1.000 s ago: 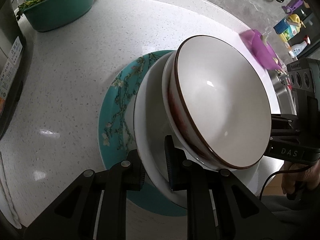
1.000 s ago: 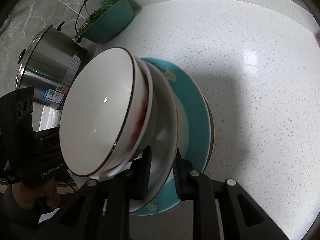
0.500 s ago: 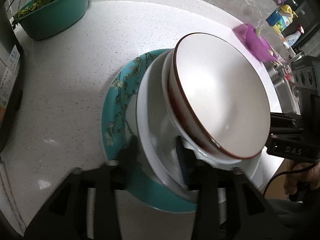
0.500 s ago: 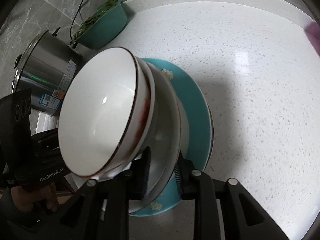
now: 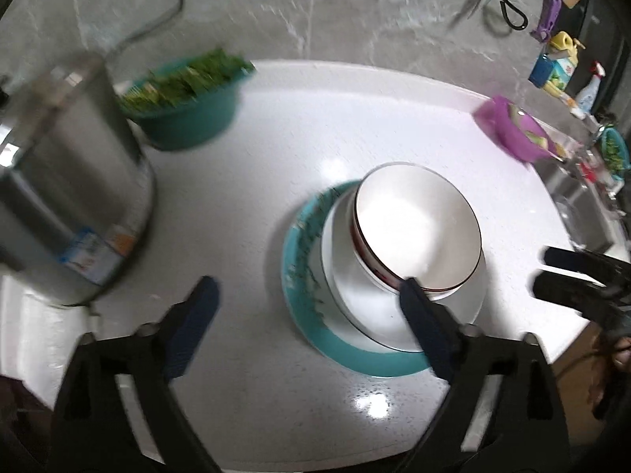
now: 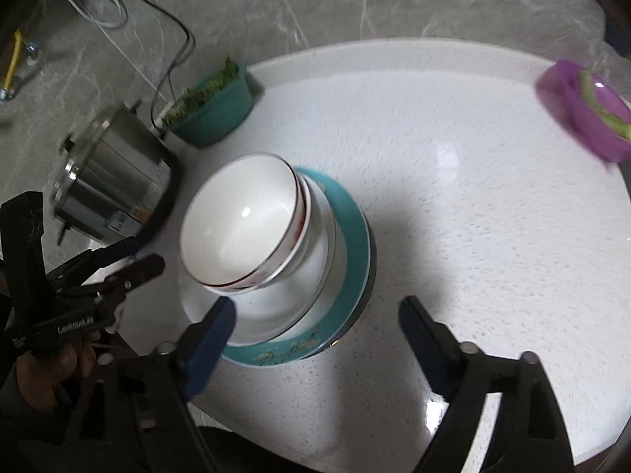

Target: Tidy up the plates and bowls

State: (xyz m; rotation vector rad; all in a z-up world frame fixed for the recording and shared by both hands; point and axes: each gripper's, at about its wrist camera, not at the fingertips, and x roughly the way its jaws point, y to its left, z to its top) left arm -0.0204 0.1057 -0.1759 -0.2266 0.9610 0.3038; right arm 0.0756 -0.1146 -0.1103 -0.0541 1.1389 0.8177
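Note:
A stack stands on the white counter (image 5: 256,149): a teal blossom plate (image 5: 301,272) at the bottom, a white plate (image 5: 341,303) on it, and white brown-rimmed bowls (image 5: 418,228) nested on top. My left gripper (image 5: 307,287) hovers above the stack's left side, its jaws opening wide and gripping nothing. My right gripper (image 6: 317,307) hovers over the right side of the teal plate (image 6: 353,252) and the bowls (image 6: 240,228), jaws likewise opening and empty. Each gripper shows in the other's view: the right gripper (image 5: 546,272) and the left gripper (image 6: 142,256), held by a hand.
A steel pot (image 5: 67,205) stands at the left, with a teal bowl of greens (image 5: 185,106) behind it. A purple bowl (image 5: 512,130) sits at the counter's far right edge, next to a sink (image 5: 583,213). Bottles (image 5: 552,67) and hanging scissors are at the back wall.
Both grippers were shut on the white plate's rim. They have let go, opened wide and pulled up and back. The stack now rests on the counter.

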